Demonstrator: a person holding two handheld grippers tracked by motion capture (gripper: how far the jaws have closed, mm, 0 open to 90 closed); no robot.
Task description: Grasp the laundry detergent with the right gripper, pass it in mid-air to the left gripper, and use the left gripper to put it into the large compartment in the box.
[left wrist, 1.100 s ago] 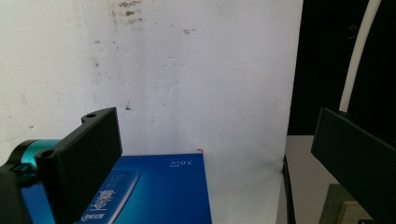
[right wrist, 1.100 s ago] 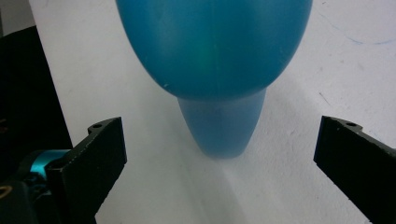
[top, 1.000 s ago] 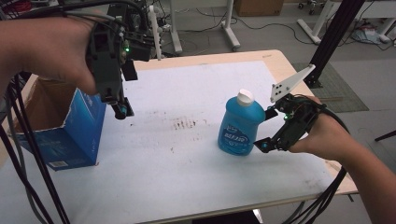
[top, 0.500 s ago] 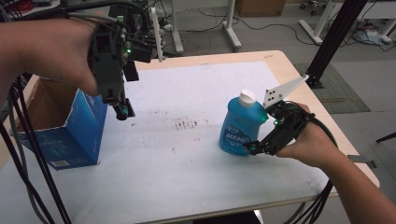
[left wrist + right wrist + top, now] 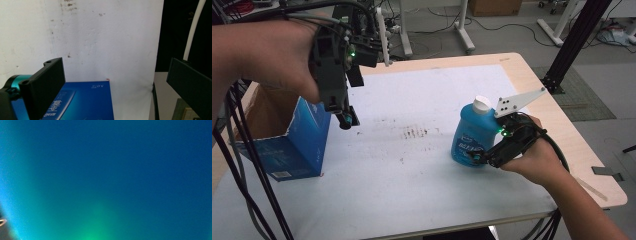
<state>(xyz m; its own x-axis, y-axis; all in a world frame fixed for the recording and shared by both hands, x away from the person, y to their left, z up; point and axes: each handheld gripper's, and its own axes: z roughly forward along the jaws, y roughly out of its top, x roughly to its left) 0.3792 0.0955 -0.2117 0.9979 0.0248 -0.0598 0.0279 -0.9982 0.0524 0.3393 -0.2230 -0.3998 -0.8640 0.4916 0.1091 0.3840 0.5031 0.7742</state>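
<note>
Near the table's right edge, right gripper (image 5: 479, 156) around blue bottle (image 5: 472, 134), open box (image 5: 294, 145) far left

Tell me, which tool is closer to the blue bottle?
Right. The right tool is up against the blue bottle. The left tool hangs far across the table, beside the blue box.

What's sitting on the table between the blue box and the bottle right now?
Nothing stands there. In the high view, the stretch between the blue box and the bottle is bare white table, marked with dark smudges.
</note>
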